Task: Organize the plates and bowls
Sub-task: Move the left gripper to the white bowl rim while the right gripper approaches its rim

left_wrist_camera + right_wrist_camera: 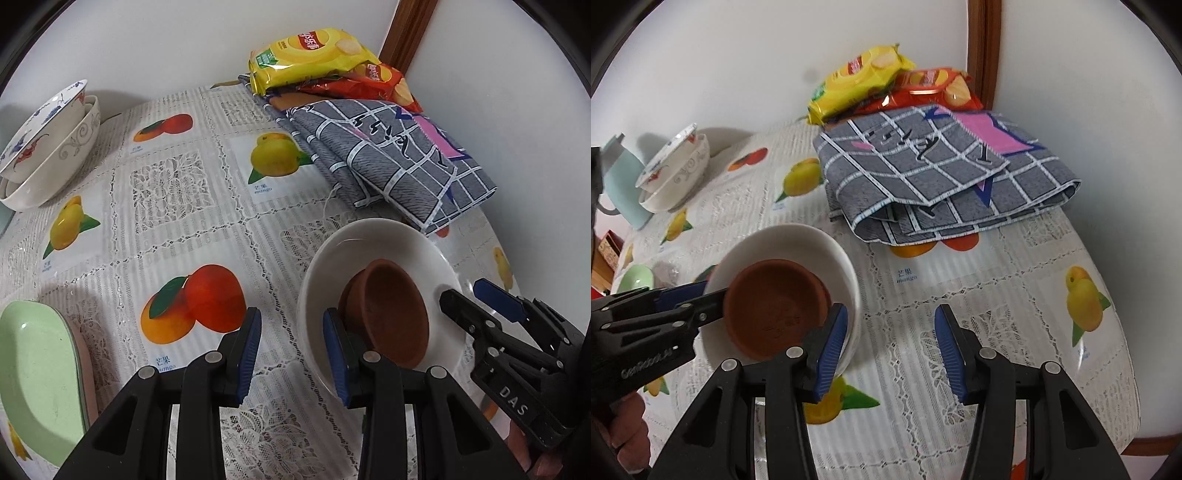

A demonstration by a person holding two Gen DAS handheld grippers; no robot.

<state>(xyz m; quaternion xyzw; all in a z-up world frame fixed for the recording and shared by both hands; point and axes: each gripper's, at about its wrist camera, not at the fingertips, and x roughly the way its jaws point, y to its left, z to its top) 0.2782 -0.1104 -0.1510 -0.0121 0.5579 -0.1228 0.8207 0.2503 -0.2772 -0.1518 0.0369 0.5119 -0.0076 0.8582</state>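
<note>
Meanwhile, through the left wrist camera, the left tongs (291, 354) are standing wide open and gripping nothing — their right finger is reaching over the near rim of the white bowl (325, 269), just beside the tilted terracotta dish (391, 317) lying inside it. The right tongs (469, 295) are coming in from the far right, tips over the bowl's opposite rim. A green plate (33, 376) is sitting at the left edge, stacked patterned bowls (48, 147) far left, and a folded checked cloth (388, 162) under crisp packets (314, 59) by the wall.

From the right wrist camera, the right tongs (890, 354) are likewise gaping and empty, their left finger touching or just short of the white bowl (831, 251); the terracotta dish (772, 310) is lying to their left. Both tongs look about equally near. The left tongs (713, 295) are entering from the left. The surface (1015, 295) — a fruit-print lace covering — is meeting a white wall and brown door frame (988, 55).
</note>
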